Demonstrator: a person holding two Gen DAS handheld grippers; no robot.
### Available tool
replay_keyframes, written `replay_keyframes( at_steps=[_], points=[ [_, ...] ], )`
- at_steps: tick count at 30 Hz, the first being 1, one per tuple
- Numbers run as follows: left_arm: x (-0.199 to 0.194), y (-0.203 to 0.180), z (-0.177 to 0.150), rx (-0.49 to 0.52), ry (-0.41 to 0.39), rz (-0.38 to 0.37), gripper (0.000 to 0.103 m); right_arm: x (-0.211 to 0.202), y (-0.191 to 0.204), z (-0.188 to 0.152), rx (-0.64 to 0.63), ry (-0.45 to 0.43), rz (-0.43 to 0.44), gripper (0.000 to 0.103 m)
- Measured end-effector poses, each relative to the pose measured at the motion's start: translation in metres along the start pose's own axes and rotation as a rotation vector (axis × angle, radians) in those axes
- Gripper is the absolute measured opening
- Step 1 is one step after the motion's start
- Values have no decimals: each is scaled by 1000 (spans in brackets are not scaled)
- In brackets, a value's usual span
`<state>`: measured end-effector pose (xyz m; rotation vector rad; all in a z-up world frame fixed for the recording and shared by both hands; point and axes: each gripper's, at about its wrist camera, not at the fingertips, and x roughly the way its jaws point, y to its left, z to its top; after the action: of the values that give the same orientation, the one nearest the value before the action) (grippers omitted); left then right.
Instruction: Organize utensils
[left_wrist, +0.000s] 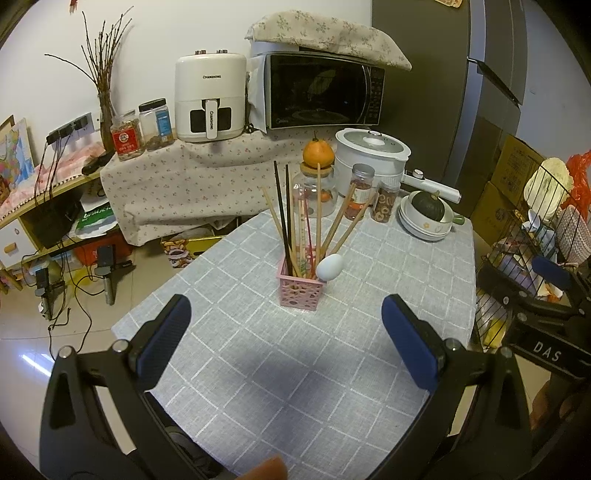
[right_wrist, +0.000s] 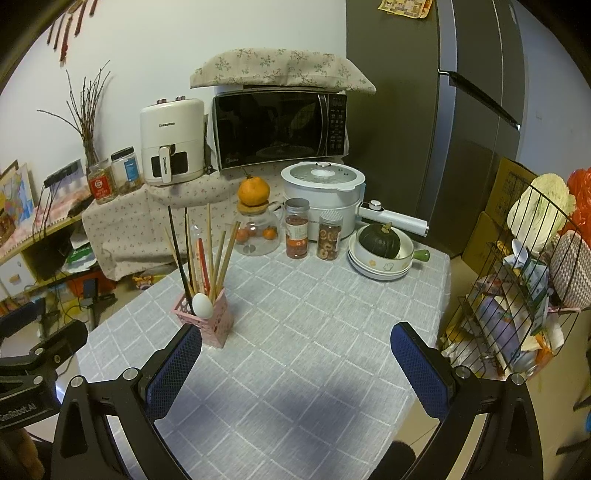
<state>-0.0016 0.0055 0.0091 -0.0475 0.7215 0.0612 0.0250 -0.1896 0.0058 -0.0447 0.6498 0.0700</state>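
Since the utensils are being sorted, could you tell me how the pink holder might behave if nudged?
The pink holder looks like thin perforated plastic, so probably light. Its tall chopsticks lean outward well above the rim, so it may tip easily. The white spoon sits at its edge and could slip out.

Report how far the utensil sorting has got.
Done: the chopsticks and the white spoon stand in the pink holder. In hand: nothing; the left hand-held gripper and right hand-held gripper hover open over bare tablecloth. Left: no loose utensils show on the table, so it looks nearly or fully finished.
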Motion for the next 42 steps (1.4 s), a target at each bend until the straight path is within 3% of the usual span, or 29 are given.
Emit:
replay_keyframes(
  at_steps=[42],
  points=[
    [3, -5, 0, 4, 11, -16, 103, 0, 2, -1, 9, 4, 2, 103]
  ],
)
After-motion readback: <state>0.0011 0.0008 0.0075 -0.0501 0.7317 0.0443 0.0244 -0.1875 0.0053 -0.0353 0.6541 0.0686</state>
